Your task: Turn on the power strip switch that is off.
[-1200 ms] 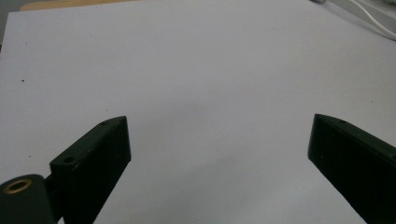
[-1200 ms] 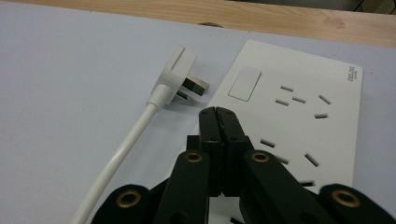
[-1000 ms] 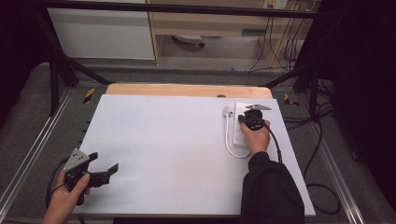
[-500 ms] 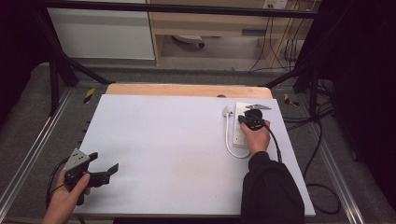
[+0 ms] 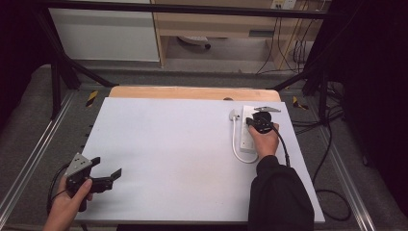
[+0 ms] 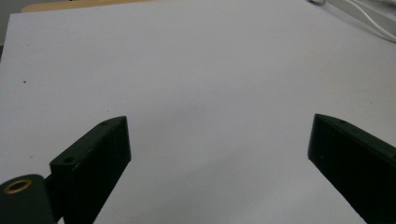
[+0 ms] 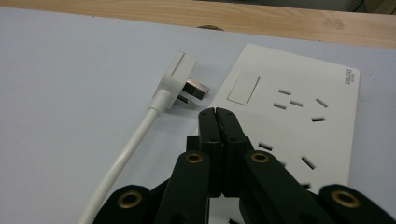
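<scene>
A white power strip (image 5: 247,129) (image 7: 299,116) lies flat at the table's far right, with a rocker switch (image 7: 243,87) near its far end. Its white plug (image 5: 234,115) (image 7: 175,74) rests on the table just left of the strip, metal prongs toward it, and the white cord (image 5: 235,144) (image 7: 122,154) loops back. My right gripper (image 5: 252,120) (image 7: 218,112) hovers over the strip, jaws pressed together with nothing between them, tips close to the plug's prongs. At the near left corner, my left gripper (image 5: 107,169) (image 6: 219,140) stands open over bare table.
The white table top (image 5: 173,154) has a wooden strip (image 5: 192,93) along its far edge. Black frame legs and loose cables (image 5: 332,144) lie on the floor to the right. A white cabinet (image 5: 106,33) stands behind the table.
</scene>
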`<state>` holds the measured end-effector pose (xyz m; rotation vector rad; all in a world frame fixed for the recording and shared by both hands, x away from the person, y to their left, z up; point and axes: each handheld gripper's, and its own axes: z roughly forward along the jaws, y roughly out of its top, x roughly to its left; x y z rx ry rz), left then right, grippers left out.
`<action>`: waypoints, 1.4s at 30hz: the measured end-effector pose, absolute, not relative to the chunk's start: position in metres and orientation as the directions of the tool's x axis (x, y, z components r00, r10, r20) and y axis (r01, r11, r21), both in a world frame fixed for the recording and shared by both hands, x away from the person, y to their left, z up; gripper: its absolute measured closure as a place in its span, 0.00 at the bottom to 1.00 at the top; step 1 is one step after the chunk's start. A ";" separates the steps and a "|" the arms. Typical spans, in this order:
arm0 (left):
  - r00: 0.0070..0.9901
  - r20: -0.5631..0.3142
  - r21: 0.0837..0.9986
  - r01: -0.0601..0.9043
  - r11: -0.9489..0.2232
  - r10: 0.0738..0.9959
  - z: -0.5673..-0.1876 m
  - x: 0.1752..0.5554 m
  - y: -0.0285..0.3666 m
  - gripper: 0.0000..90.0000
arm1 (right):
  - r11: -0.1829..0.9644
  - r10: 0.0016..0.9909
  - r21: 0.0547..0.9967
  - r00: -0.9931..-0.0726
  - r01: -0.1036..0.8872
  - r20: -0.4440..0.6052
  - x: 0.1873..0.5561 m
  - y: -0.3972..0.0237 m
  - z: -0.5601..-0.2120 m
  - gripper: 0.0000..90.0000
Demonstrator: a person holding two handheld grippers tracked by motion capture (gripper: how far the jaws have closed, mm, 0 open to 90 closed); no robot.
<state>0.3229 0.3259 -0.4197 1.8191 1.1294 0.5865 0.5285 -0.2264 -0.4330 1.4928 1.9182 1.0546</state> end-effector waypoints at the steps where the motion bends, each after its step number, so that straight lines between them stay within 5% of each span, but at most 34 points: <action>1: 0.473 -0.058 0.869 0.458 -0.189 0.879 -0.420 0.323 0.326 0.07 | 0.102 0.955 0.809 -0.284 0.578 0.083 0.528 -0.226 -0.432 1.00; 10: 0.473 -0.057 0.869 0.457 -0.190 0.879 -0.420 0.323 0.326 0.07 | 0.096 0.955 0.815 -0.284 0.572 0.088 0.527 -0.228 -0.428 0.99; 28: 0.472 -0.057 0.869 0.457 -0.189 0.880 -0.419 0.323 0.327 0.07 | 0.073 0.955 0.826 -0.279 0.559 0.104 0.524 -0.231 -0.421 0.81; 42: 0.471 -0.057 0.870 0.456 -0.188 0.880 -0.420 0.323 0.327 0.07 | 0.012 0.951 0.846 -0.267 0.533 0.155 0.522 -0.231 -0.414 0.49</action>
